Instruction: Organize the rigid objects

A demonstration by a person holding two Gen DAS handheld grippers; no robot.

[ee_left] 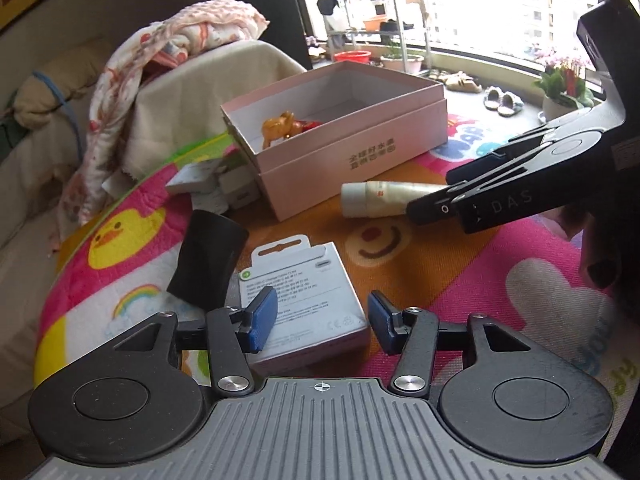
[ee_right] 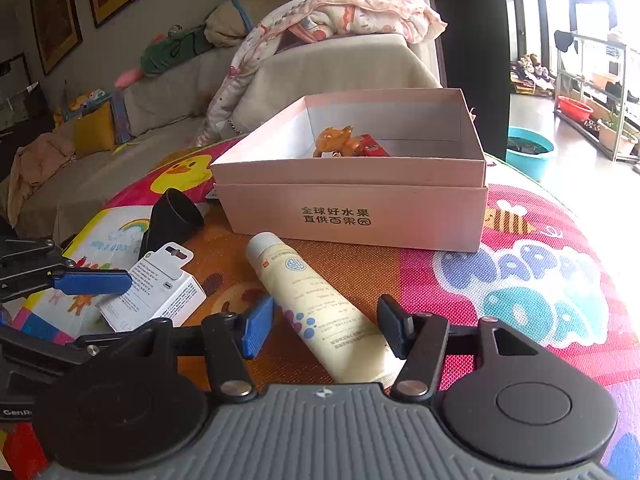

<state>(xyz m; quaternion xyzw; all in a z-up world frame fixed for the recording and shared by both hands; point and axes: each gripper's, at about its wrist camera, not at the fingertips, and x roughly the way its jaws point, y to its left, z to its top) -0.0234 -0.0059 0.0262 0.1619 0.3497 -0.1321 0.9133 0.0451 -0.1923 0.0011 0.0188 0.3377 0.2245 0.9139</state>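
An open pink box [ee_left: 352, 148] [ee_right: 360, 216] sits on the colourful play mat and holds an orange toy [ee_left: 278, 126] [ee_right: 336, 140] and a red item [ee_right: 374, 146]. My left gripper [ee_left: 322, 318] is open, its fingers on either side of a white packaged box [ee_left: 306, 304] [ee_right: 154, 292]. My right gripper [ee_right: 326, 326] is open around a cream tube [ee_right: 316, 304] [ee_left: 384, 199] lying on the mat. A black cone-shaped object [ee_left: 210, 258] [ee_right: 172, 220] lies left of the white package.
Small white boxes [ee_left: 212, 188] lie left of the pink box. A sofa with a blanket [ee_right: 320, 24] is behind the mat. A teal basin [ee_right: 530, 152] and a shelf rack [ee_left: 368, 28] stand on the floor beyond.
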